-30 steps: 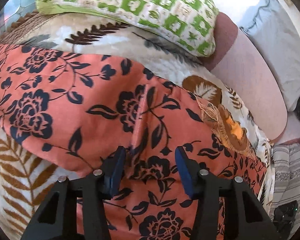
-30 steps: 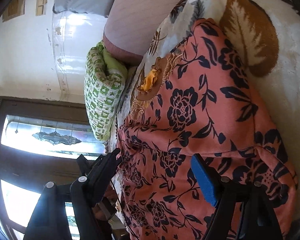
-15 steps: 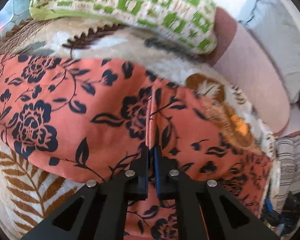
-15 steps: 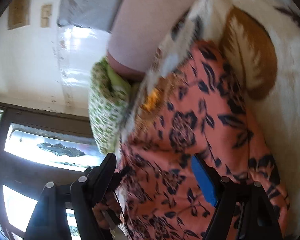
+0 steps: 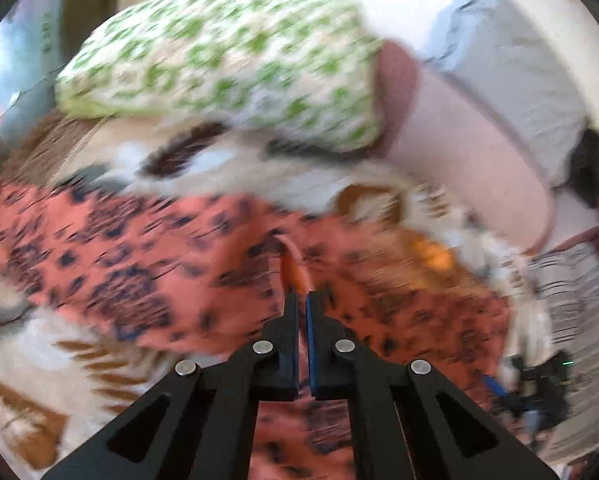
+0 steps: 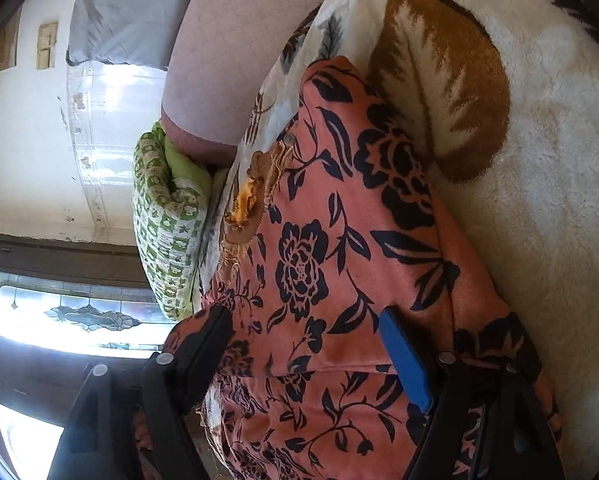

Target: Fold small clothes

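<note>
Left wrist view shows the left gripper [image 5: 302,300] clenched on a pinched ridge of the coral floral garment [image 5: 139,264], a narrow tent of cloth rising straight out of its closed tips. The garment lies spread across the leaf-print blanket [image 5: 31,360] on the bed, below the green-patterned pillow [image 5: 227,60] and the pink bolster [image 5: 471,160].

From the right wrist camera, the right gripper [image 6: 307,344] stands wide apart over another part of the same cloth, blue pad on one side and black finger on the other; I see fabric lying between and under the jaws, but neither pad looks pressed into it, so I judge it released and only poised.

As for progress, I'd say the folding has barely started: one pinch is made, the cloth is mostly flat, and I see no finished crease or tidy stack. A second grasp and the actual fold-over seem left to do.

Much is hard to read. The left picture is smeared, so the print and the garment's edges blur. What kind of garment it is, I cannot tell; its near end runs out of both pictures. An ochre, frayed patch [image 6: 251,196] by the garment's far edge is unclear to me.
</note>
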Available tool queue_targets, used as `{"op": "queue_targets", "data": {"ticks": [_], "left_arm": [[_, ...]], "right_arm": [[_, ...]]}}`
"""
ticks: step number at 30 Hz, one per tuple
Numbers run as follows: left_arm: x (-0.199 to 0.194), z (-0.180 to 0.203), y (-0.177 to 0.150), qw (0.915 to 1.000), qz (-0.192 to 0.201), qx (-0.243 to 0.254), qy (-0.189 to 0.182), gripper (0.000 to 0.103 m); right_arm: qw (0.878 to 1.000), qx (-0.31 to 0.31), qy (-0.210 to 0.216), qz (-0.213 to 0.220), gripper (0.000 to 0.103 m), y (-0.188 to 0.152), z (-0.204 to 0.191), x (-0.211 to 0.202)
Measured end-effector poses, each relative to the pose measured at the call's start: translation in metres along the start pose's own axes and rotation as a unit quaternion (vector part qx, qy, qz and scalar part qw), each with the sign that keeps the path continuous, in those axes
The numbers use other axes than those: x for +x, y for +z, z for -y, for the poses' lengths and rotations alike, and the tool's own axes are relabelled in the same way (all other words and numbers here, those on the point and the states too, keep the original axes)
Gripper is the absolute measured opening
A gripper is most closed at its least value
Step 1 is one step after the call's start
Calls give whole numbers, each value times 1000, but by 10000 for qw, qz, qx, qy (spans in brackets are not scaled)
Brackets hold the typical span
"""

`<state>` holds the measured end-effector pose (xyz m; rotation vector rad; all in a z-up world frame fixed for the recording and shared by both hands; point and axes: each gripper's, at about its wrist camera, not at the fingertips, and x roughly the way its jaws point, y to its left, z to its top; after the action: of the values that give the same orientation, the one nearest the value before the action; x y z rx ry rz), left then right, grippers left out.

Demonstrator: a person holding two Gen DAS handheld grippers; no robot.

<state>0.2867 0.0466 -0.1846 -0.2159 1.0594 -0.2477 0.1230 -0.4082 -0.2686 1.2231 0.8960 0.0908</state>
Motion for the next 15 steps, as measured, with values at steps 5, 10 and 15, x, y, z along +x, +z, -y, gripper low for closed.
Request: {"op": "queue_targets", "data": {"ticks": [5,10,15], "left_arm": [[12,-55,-19,9966,-265,-581,519,3],[-30,-123,-25,9867,158,-1484,642,38],[-71,-208,-25,9593,554,-2646,819,59]], "right_arm": [[9998,-141,-72,-88,79,-1,-4,5],[9994,-289,-133,-165,79,-3,-8,9],[9986,-464,-230,-131,79,-6,-13,14]]}}
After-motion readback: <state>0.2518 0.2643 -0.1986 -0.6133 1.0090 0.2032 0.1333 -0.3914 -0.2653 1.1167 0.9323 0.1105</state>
